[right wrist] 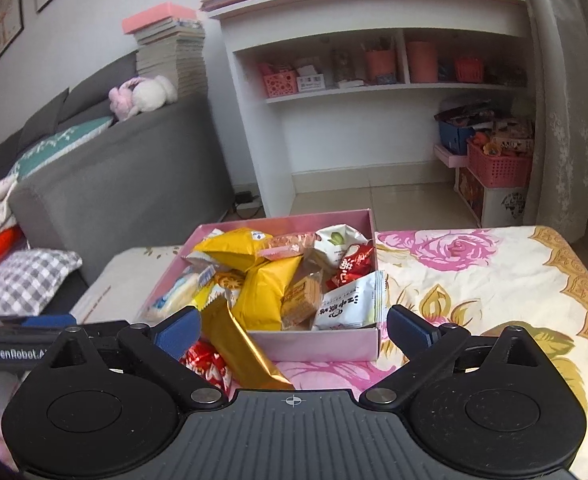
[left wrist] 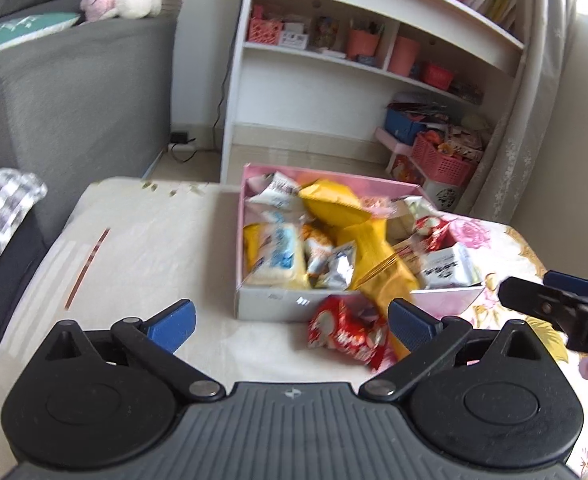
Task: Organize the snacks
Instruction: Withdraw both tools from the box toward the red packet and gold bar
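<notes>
A pink box [left wrist: 270,302] full of snack packets stands on the cloth-covered table. A long yellow bag [left wrist: 374,256] lies in it and hangs out over the front wall. In front of the box a red packet [left wrist: 346,332] lies on the cloth. My left gripper [left wrist: 292,320] is open just short of the box, the red packet near its right finger, nothing held. My right gripper [right wrist: 294,326] is open too, facing the box [right wrist: 326,344], with the yellow bag's [right wrist: 262,292] gold end and the red packet [right wrist: 206,364] by its left finger. A white packet [right wrist: 350,300] sits in the box's near corner.
A grey sofa [left wrist: 74,92] stands to the left and a white shelf unit [left wrist: 334,64] behind the table. A pink basket [left wrist: 442,160] sits on the floor at the right. The floral cloth [right wrist: 494,280] stretches to the right of the box. The right gripper [left wrist: 554,304] shows at the left wrist view's edge.
</notes>
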Motion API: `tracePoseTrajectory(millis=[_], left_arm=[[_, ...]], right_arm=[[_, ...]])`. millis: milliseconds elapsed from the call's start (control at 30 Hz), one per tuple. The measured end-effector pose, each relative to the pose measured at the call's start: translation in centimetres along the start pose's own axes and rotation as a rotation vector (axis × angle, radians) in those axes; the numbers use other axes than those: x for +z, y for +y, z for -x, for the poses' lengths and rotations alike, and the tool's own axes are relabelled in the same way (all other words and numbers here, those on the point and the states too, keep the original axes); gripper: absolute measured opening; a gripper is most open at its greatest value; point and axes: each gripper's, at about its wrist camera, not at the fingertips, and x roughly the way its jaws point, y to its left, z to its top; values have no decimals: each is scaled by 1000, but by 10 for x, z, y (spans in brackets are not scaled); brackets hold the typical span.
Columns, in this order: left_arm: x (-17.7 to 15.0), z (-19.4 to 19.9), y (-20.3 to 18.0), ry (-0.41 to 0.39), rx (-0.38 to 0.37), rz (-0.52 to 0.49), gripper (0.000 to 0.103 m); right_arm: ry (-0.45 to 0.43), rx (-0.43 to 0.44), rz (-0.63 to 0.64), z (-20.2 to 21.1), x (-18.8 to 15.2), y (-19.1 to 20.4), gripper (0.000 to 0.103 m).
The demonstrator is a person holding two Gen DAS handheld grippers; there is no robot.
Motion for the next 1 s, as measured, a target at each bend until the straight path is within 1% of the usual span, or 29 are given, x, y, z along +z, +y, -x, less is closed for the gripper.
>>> tracePoseTrajectory(millis=[100,167,233,300,333,400,433,500,567,633,767,867,933,1000], left_arm=[[-13,-5,8,23,5,22,103],[-18,-11,9,45,7,48,102],[-21,-15,10,70,-20,95,98],[-21,-22,8,89,-65,153,89],[-22,-25,8,98,-87,189,87],[-23,-32,5,116,-120,258,77],[-24,-36,4,122,-130,291,74],[-24,-43,3,131,-143,351,63],[-26,-48,2,136,-147,402,56],[-27,-52,1,137,-148,441,52],[-28,-56,-2,132,-160,475,45],[-26,-59,-4,125,-155,479,43],[-26,-60,-4,122,-145,483,39],[-24,-61,-4,125,-142,488,39]], right_arm=[[-16,-7,83,4,-8,7,100],[-15,-17,105,4,-13,8,100],[-6,-15,111,2,-17,8,100],[11,-9,123,-2,-22,8,100],[19,-6,132,-5,-23,8,100],[32,1,152,-9,-27,9,100],[37,5,159,-11,-29,10,101],[50,10,172,-16,-32,10,100],[65,12,182,-20,-35,11,100],[78,12,193,-25,-38,11,100],[96,21,210,-33,-43,13,100],[105,31,219,-39,-45,14,100],[109,37,217,-43,-46,14,100],[112,39,209,-47,-46,13,100]])
